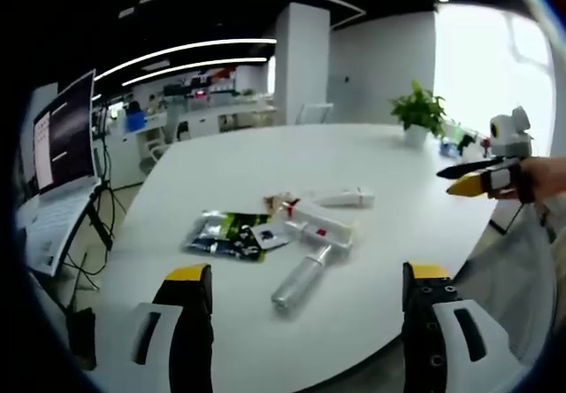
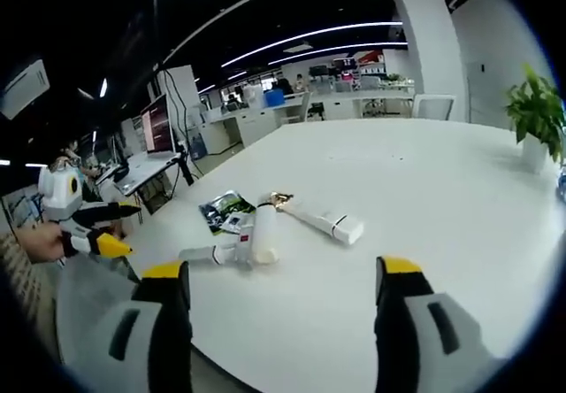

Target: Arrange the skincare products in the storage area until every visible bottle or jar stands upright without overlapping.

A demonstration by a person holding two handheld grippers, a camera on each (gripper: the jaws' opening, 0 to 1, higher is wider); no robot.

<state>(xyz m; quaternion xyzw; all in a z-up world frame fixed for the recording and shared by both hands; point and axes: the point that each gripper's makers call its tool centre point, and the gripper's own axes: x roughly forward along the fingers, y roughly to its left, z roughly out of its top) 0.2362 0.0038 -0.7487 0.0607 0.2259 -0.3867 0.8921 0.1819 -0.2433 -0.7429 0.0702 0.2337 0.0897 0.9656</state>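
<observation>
Several skincare products lie on their sides in a loose cluster on the white table (image 1: 265, 158). There is a silver bottle (image 1: 301, 282), a white bottle (image 1: 323, 225), a white tube (image 1: 347, 199) and a dark sachet pack (image 1: 225, 234). The right gripper view has the same white bottle (image 2: 263, 231), a white tube (image 2: 332, 225), the silver bottle (image 2: 212, 254) and the sachet pack (image 2: 225, 210). My left gripper (image 1: 308, 273) hovers open short of the cluster, holding nothing. My right gripper (image 2: 283, 269) is open too, above the near table edge. Each gripper is seen from the other side: right gripper (image 1: 485, 176), left gripper (image 2: 88, 229).
A potted plant (image 1: 417, 114) stands at the table's far side, also seen as the plant (image 2: 535, 119). A monitor on a stand (image 1: 66, 136) sits off the table's left end. Office desks and chairs fill the background. Bare tabletop surrounds the cluster.
</observation>
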